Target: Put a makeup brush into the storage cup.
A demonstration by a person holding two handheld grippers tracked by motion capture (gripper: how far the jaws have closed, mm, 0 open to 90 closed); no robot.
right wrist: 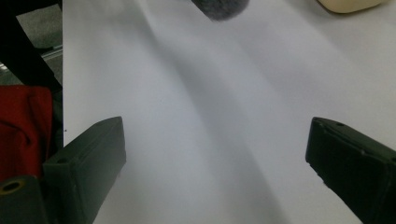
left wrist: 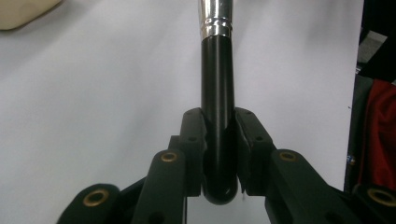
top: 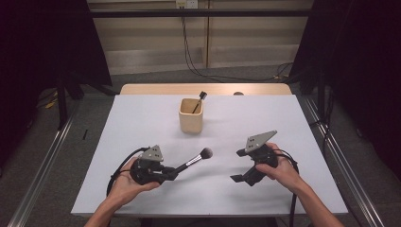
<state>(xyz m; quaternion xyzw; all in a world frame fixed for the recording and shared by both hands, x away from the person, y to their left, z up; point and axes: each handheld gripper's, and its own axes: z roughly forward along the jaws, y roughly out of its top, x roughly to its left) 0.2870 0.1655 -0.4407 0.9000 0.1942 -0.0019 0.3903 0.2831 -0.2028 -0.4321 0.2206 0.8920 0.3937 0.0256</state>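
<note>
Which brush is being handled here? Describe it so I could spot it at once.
On the white table, look near the front edge at the left gripper. The makeup brush clamped in its jaws has a fluffy grey head, unlike the thin black one standing in the beige cup.

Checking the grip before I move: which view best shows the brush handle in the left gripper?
Left gripper view: the pads clamp the brush handle near its end. High view shows the whole brush; right gripper view catches just bristles.

The makeup brush point(left wrist: 217, 70) loses its head past the left gripper view's top edge; the cup's point(top: 191, 116) slim contents look like another brush, perhaps.
</note>
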